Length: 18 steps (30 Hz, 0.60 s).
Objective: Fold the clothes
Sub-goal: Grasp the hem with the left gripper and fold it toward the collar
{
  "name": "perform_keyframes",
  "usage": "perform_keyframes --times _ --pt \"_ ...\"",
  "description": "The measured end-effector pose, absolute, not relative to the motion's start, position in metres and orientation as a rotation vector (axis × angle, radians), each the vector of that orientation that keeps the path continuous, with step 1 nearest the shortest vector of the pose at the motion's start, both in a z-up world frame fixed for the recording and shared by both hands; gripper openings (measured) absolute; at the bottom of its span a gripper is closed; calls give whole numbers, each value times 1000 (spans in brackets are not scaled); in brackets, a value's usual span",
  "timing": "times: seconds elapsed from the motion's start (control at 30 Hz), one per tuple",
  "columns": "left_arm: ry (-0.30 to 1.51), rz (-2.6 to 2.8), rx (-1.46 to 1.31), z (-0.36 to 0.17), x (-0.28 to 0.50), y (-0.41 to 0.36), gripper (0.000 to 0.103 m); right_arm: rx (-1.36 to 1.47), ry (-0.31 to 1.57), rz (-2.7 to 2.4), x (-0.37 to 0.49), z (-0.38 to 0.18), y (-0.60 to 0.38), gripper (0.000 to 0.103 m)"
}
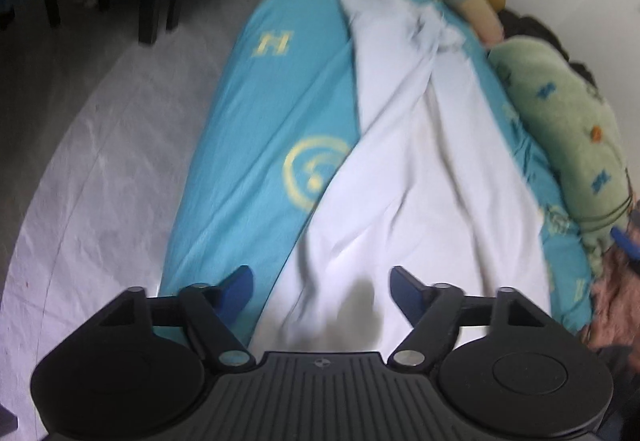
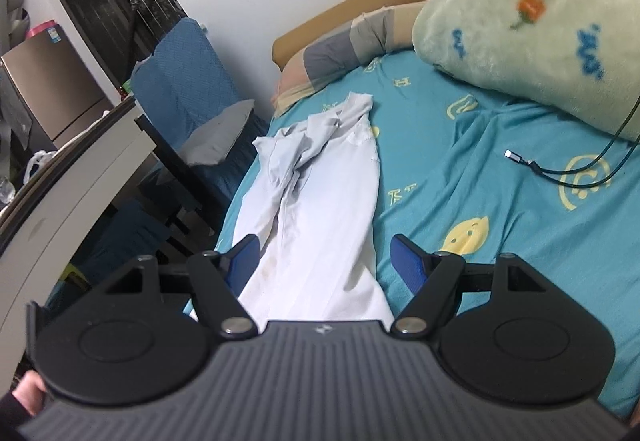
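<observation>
A white garment (image 1: 412, 169) lies lengthwise on the turquoise bed sheet (image 1: 264, 121), rumpled at its far end. It also shows in the right wrist view (image 2: 320, 201), folded into a long strip with a bunched far end. My left gripper (image 1: 322, 281) is open above the garment's near end, with a dark shadow under it. My right gripper (image 2: 324, 253) is open above the garment's near end, holding nothing.
A green fleece blanket (image 2: 540, 25) is piled at the right of the bed, with a charging cable (image 2: 560, 169) on the sheet. A striped pillow (image 2: 344, 45) lies at the head. Blue chairs (image 2: 188, 81) and a white table (image 2: 80, 181) stand left of the bed. The grey floor (image 1: 92, 161) is left.
</observation>
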<state>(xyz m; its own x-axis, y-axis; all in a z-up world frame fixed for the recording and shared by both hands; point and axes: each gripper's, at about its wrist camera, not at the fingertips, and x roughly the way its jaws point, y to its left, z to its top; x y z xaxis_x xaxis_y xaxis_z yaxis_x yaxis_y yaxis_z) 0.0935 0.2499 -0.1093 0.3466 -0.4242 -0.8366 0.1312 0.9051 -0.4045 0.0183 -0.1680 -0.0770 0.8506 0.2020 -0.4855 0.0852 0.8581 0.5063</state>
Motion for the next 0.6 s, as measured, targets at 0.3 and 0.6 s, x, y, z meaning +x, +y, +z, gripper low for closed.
perform_keyframes --times 0.3,0.6 --pt "1168 -335 -24 -93 84 237 4 536 577 53 22 -80 -164 74" --pt "1020 -552 178 17 28 125 4 521 583 8 19 -82 -175 74"
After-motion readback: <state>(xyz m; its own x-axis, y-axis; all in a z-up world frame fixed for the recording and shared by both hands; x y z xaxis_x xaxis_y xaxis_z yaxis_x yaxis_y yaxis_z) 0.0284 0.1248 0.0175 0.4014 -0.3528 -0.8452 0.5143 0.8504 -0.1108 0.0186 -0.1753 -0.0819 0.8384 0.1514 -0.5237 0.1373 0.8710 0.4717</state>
